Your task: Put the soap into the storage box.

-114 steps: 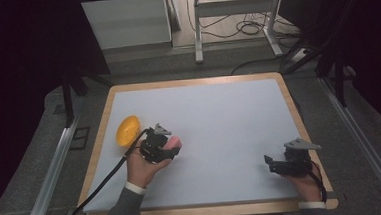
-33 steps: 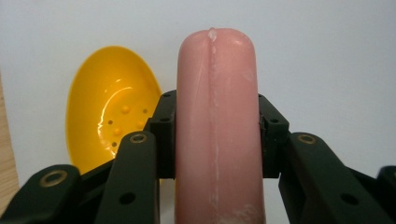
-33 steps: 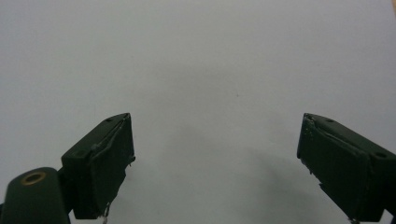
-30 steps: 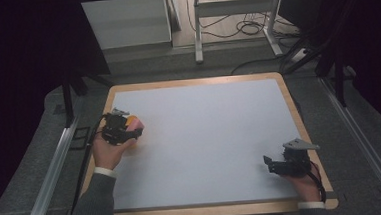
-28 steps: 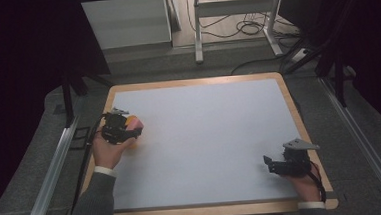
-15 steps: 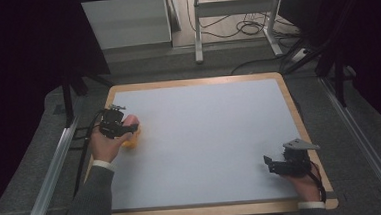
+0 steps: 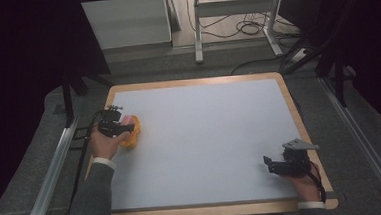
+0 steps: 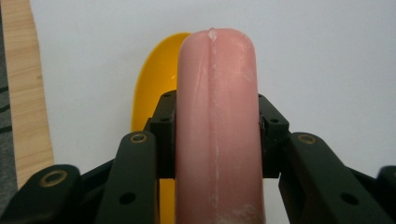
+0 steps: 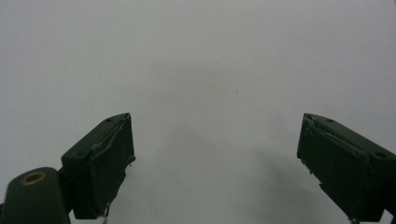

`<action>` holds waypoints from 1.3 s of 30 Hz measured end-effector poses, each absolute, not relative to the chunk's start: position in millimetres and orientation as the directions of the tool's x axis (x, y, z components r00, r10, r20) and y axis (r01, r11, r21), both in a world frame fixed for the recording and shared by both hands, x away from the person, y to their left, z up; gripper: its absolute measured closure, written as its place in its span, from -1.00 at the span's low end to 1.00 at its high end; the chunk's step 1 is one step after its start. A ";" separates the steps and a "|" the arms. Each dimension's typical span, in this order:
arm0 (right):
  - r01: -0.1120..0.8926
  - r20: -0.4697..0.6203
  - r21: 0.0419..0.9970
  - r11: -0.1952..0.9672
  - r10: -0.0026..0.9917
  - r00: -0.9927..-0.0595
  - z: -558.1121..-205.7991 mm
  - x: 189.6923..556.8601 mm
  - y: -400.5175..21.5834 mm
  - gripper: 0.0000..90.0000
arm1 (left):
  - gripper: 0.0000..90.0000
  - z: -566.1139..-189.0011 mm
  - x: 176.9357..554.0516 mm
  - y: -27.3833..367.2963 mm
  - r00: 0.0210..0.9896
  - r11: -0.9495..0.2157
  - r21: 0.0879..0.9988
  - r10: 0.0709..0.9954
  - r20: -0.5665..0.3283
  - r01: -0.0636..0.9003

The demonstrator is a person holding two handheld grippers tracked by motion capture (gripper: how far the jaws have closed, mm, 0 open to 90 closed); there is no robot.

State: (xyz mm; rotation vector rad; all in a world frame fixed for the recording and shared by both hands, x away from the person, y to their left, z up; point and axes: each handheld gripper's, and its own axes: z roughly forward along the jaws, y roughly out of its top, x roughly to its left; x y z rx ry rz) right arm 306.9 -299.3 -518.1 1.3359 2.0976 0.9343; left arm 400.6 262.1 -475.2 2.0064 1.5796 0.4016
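Near the table's (image 7: 204, 207) left edge, my left gripper (image 7: 113, 126) had carried the pink sausage (image 8: 215, 126), clamped between its 2 jaws, over the yellow dish (image 8: 152, 88), ready for release; my right gripper (image 7: 282, 165) rested wide, empty.

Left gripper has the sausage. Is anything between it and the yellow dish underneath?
Nothing visible. The left gripper is shut on the pink sausage, which hangs directly over the yellow dish; no object lies between them.

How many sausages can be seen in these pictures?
1. The pink sausage is clamped between the left gripper's jaws, above the yellow dish near the table's left edge. The dish could hide more.
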 end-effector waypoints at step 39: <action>0.579 -0.041 0.761 0.294 0.912 -0.409 -516.5 305.4 -296.1 -0.76 | -0.46 -460.2 344.4 245.2 0.404 -0.263 0.707 0.914 -0.035 0.657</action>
